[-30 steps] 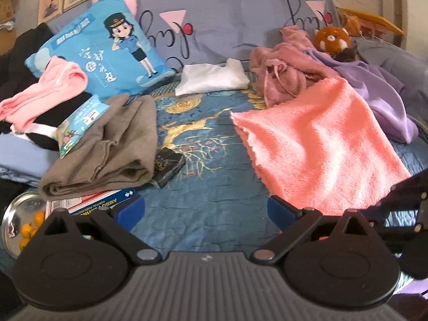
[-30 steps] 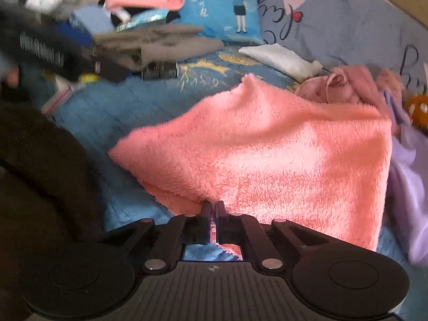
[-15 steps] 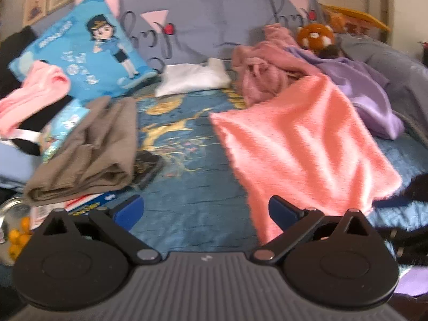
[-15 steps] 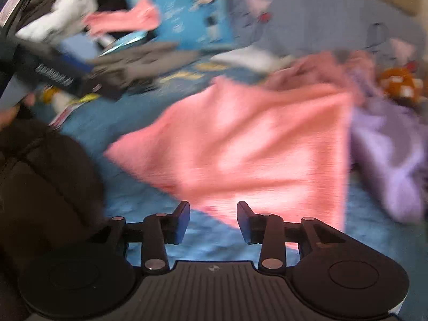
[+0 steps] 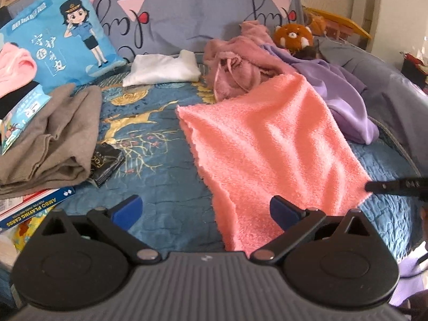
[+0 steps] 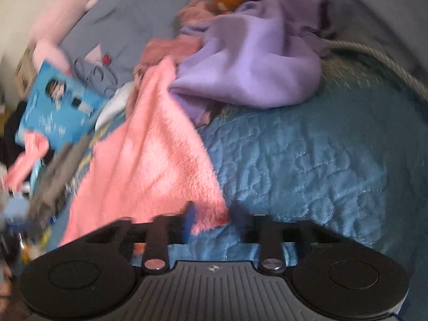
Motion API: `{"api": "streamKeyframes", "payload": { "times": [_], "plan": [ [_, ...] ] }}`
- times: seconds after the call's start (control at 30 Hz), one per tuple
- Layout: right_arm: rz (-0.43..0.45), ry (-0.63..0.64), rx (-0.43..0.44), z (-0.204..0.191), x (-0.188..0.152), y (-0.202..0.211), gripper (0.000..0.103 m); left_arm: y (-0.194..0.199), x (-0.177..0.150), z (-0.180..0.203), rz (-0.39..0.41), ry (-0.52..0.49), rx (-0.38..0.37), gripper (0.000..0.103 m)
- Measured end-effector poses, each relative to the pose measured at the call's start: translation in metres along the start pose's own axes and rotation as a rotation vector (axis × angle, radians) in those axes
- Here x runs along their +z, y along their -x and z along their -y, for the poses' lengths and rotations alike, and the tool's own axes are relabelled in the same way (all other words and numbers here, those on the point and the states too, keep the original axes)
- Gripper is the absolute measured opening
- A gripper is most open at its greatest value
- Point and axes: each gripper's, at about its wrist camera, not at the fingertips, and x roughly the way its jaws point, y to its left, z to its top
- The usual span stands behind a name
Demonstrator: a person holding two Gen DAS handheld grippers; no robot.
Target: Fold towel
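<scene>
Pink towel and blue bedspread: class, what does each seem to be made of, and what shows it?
Pink towel: probably plush fleece or microfibre; matte, fuzzy pile, ragged fluffy edge.
Blue bedspread: likely satin-like quilted fabric; slight sheen, stitched curly lines, gold print seen from the left wrist.

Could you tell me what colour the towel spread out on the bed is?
The towel is a fluffy salmon pink, clearest in the left wrist view.

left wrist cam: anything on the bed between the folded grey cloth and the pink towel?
Left wrist view: mostly bare blue quilt. Only a small dark packet lies there, tucked against the grey cloth, clear of the pink towel.
</scene>
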Motion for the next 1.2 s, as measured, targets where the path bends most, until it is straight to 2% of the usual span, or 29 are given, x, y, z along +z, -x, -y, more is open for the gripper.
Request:
{"api": "streamKeyframes", "payload": {
  "times": [0.17, 0.3, 0.37, 0.47, 0.53, 0.7, 0.87, 0.9, 1.03, 1.13, 1.2],
  "plan": [
    [0.03, -0.042, 0.027, -0.002, 0.004, 0.026, 0.003, 0.005, -0.002, 0.008, 0.01, -0.013, -0.03, 0.102],
    [0.066, -0.073, 0.069, -0.006, 0.013, 0.054, 0.003, 0.017, -0.004, 0.023, 0.031, -0.037, -0.119, 0.102],
    [0.078, -0.083, 0.085, -0.009, 0.018, 0.064, 0.003, 0.024, -0.007, 0.039, 0.046, -0.097, -0.172, 0.102],
    [0.082, -0.111, 0.116, -0.013, 0.024, 0.07, 0.003, 0.024, -0.01, 0.065, 0.049, -0.212, -0.205, 0.102],
    [0.081, -0.132, 0.14, -0.016, 0.027, 0.072, 0.003, 0.021, -0.012, 0.076, 0.04, -0.25, -0.238, 0.101],
    [0.082, -0.116, 0.174, -0.03, 0.031, 0.075, 0.003, 0.013, -0.009, 0.089, 0.024, -0.26, -0.358, 0.088],
    [0.094, -0.085, 0.203, -0.04, 0.036, 0.08, 0.003, -0.009, -0.004, 0.12, -0.046, -0.389, -0.413, 0.07],
    [0.098, -0.086, 0.209, -0.041, 0.037, 0.081, 0.003, -0.013, -0.003, 0.128, -0.053, -0.416, -0.424, 0.069],
    [0.108, -0.096, 0.221, -0.042, 0.04, 0.083, 0.003, -0.031, 0.0, 0.162, -0.055, -0.503, -0.438, 0.068],
    [0.114, -0.101, 0.23, -0.043, 0.04, 0.084, 0.003, -0.043, -0.003, 0.182, -0.05, -0.534, -0.411, 0.067],
    [0.115, -0.106, 0.235, -0.042, 0.04, 0.084, 0.003, -0.052, -0.003, 0.19, -0.05, -0.544, -0.367, 0.047]
  ]
}}
